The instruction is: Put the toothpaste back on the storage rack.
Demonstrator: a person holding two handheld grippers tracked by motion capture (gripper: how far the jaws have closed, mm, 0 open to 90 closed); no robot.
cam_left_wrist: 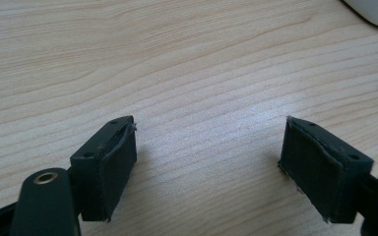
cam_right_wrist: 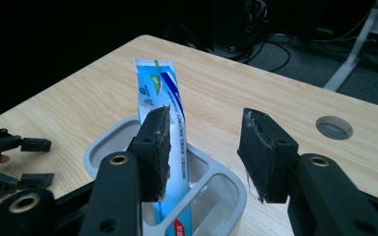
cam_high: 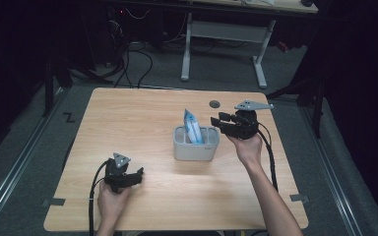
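Closest to me, my left gripper (cam_high: 139, 173) is parked low at about 7 o'clock on the table (cam_high: 128, 118), jaws spread wide with nothing but bare wood grain between the pads, so that hand is just idling. A bit further out, dead centre, sits the grey holder (cam_high: 196, 150), a little two-pocket caddy, and the toothpaste tube (cam_high: 192, 126) is standing in its left pocket, leaning a bit, blue-and-white crimped end poking up well above the rim. My right gripper (cam_high: 215, 120) is up at roughly 2 o'clock from the holder, just beside its right rim, jaws about half open and not gripping anything; in the right gripper view the tube (cam_right_wrist: 163, 93) sits behind my left pad rather than between the two. So I'd say the job's basically done: tube is in the holder, claw is off it, and what's left is mostly backing the right hand away without clipping the tube's top, which is the only thing really in my way. The other pocket looks empty as far as I can see. Past that there's a round cable port (cam_high: 214, 104) at 1 o'clock near the far edge, then a white desk frame (cam_high: 224, 32) and cables on the floor beyond.
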